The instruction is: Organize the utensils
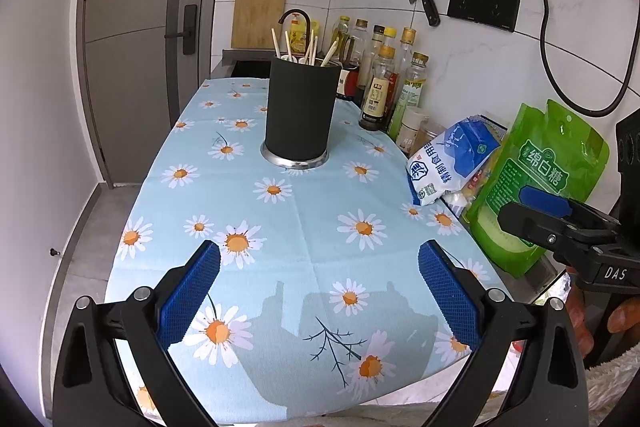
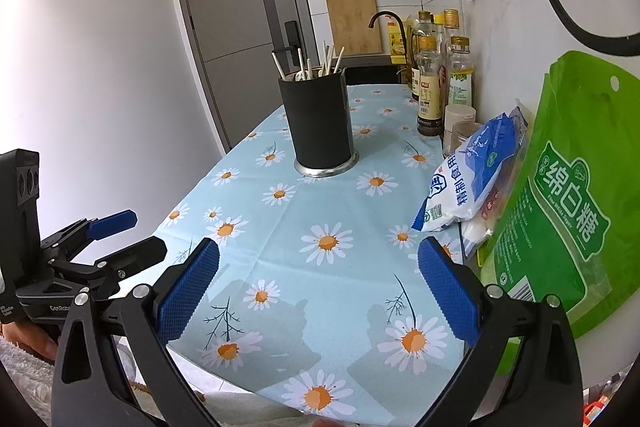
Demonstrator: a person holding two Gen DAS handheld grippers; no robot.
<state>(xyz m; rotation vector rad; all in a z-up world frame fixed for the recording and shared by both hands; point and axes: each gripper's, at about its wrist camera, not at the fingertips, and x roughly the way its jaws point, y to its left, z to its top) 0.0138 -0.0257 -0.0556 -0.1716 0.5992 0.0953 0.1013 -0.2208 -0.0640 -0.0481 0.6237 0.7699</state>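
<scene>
Blue-padded jaws of the left gripper (image 1: 319, 301) and right gripper (image 2: 319, 297) are spread wide and empty above the near edge of the daisy tablecloth (image 1: 304, 219). Farther back, the black holder (image 1: 299, 111) stands upright on the cloth, with chopsticks (image 1: 277, 43) and spoons inside.

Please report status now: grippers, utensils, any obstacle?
Left gripper and right gripper open, empty. Utensils upright in black holder on cloth. Nothing between grippers and holder.
</scene>
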